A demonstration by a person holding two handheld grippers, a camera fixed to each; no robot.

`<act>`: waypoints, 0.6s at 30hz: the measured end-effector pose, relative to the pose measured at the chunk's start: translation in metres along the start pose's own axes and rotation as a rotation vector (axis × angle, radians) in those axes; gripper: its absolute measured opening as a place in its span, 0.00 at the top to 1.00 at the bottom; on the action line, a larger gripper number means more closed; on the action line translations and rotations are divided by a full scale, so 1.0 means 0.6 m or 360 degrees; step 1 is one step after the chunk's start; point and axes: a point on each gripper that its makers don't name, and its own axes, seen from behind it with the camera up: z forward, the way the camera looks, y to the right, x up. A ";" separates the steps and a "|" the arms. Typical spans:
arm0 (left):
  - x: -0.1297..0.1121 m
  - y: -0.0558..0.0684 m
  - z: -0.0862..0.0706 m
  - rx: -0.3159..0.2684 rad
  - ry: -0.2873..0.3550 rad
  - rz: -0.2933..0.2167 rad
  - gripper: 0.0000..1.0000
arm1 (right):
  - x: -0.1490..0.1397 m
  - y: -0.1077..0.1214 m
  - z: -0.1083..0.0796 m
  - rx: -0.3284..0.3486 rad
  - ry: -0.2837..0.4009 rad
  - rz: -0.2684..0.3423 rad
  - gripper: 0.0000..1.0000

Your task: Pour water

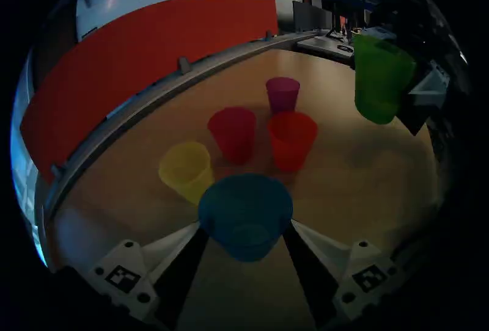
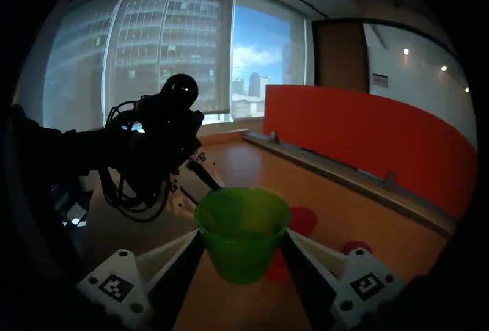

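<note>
We clamp a translucent blue plastic cup [image 1: 246, 212] in the left hand-held gripper [image 1: 246, 236], low over the wooden table [image 1: 367, 172], and a green plastic cup [image 2: 242, 230] in the right hand-held gripper [image 2: 242, 245], raised well apart. A hasty tilt could spill water onto the 4 coloured cups [image 1: 232, 132] mid-table.

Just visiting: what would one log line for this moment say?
left gripper shut on blue cup | right gripper shut on green cup | table: yellow cup, red cup, orange cup, purple cup, upright
</note>
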 end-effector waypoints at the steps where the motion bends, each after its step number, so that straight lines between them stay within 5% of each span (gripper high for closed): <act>1: -0.004 0.001 0.002 -0.0006 -0.0010 -0.0003 0.17 | -0.002 0.001 0.000 -0.0001 -0.0005 0.0001 0.14; 18: -0.031 -0.001 0.022 -0.0040 -0.0027 -0.0044 0.17 | -0.042 0.026 0.000 -0.0040 -0.0095 0.0028 0.14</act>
